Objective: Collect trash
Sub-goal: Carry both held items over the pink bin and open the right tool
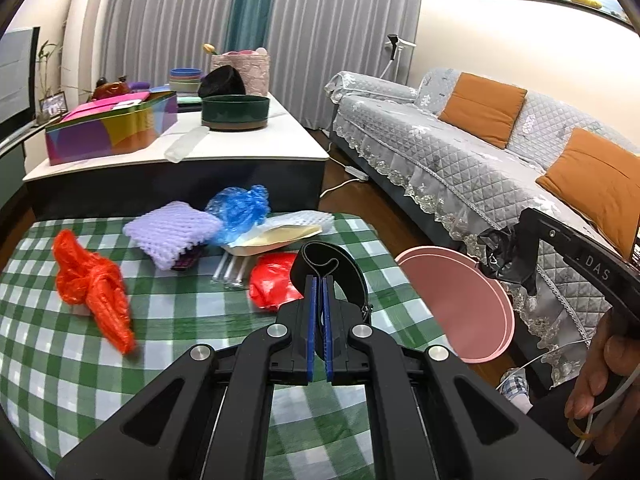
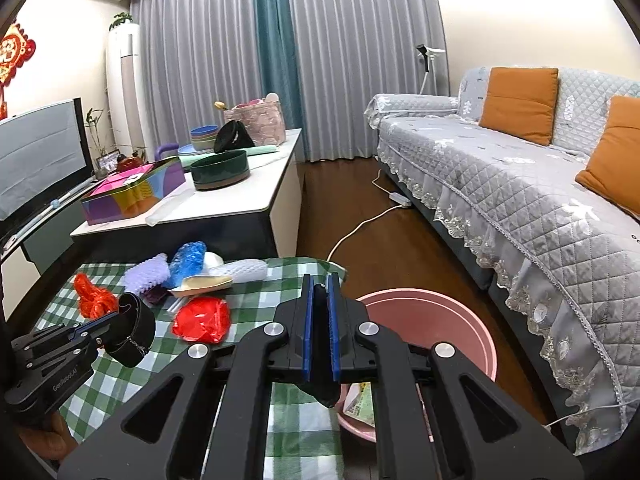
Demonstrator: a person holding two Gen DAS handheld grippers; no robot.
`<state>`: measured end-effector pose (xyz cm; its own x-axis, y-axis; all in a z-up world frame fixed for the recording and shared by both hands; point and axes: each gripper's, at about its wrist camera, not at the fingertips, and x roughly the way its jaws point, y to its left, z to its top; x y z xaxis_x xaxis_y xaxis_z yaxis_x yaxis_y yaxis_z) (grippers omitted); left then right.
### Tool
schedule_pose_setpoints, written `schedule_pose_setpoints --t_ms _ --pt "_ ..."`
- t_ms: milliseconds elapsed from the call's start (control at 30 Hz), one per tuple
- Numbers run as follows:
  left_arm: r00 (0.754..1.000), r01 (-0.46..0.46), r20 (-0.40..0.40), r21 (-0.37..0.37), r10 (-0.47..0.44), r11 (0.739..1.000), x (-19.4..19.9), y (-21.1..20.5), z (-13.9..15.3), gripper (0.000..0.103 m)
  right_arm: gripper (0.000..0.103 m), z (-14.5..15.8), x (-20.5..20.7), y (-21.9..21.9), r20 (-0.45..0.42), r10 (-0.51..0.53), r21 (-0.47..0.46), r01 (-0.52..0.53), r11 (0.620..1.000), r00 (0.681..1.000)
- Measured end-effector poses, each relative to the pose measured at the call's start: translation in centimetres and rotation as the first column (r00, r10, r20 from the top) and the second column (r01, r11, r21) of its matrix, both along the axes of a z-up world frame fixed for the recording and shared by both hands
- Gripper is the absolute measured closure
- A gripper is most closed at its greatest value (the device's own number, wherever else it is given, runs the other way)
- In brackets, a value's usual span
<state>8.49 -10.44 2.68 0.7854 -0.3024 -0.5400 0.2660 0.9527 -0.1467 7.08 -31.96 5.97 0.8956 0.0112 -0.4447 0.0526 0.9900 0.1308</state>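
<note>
Basin (image 2: 486, 334) is seen directly below right gripper (image 2: 320, 304), which is clamped on black plastic scrap (image 2: 326, 390); left gripper (image 1: 319, 304), pinched on black strap (image 1: 326, 264), is held farther off

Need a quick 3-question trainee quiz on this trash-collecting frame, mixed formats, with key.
1. True or false: the pink basin stands on the checked table.
2. The left gripper has its jaws shut on: A) red bag B) black band C) blue bag.
3. Fill in: the crumpled plastic in the right gripper is ____ in colour.
Key: 1 false, it sits lower, beside the table. 2 B. 3 black.
</note>
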Motion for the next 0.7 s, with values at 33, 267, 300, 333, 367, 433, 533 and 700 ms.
schedule_pose_setpoints --t_ms 33,267,300,333,367,433,533,700 --pt "1.0 0.003 0.0 0.0 -0.003 1.0 0.1 -0.2 0.0 0.1 0.096 0.0 0.0 -0.2 0.0 -0.006 -0.001 0.006 1.0 1.0" --pt "1.0 0.03 -0.001 -0.005 -0.03 1.0 1.1 -2.0 -0.2 0.1 0.096 -0.6 0.1 -2.5 -0.007 -0.046 0.001 0.046 0.999 0.999" --pt "0.999 0.034 -0.001 -0.004 -0.034 0.999 1.2 -2.3 -0.3 0.1 0.096 -0.7 0.1 -2.7 -0.008 -0.051 0.002 0.051 0.999 0.999" --pt "0.999 0.038 -0.001 -0.004 -0.038 0.999 1.3 -2.6 -0.3 0.1 0.096 -0.8 0.1 -3.1 -0.01 -0.057 0.003 0.057 0.998 0.998" --pt "0.999 0.042 -0.002 -0.005 -0.042 0.999 1.4 -2.8 -0.4 0.1 0.096 -0.9 0.1 -3.3 -0.011 -0.062 0.003 0.062 0.998 0.998" --pt "0.999 0.051 -0.001 -0.003 -0.051 0.999 1.6 -3.4 -0.4 0.1 0.096 -1.1 0.1 -4.0 -0.016 -0.075 0.006 0.075 0.997 0.997" --pt "0.998 0.068 0.002 -0.001 -0.068 0.998 1.9 -4.3 -0.6 0.1 0.096 -1.5 0.1 -4.8 -0.021 -0.091 0.008 0.091 0.996 0.996" --pt "0.995 0.103 0.006 0.007 -0.103 0.995 2.1 -6.2 -0.9 0.1 0.096 -2.1 0.2 -6.0 -0.03 -0.116 0.008 0.116 0.993 0.993"
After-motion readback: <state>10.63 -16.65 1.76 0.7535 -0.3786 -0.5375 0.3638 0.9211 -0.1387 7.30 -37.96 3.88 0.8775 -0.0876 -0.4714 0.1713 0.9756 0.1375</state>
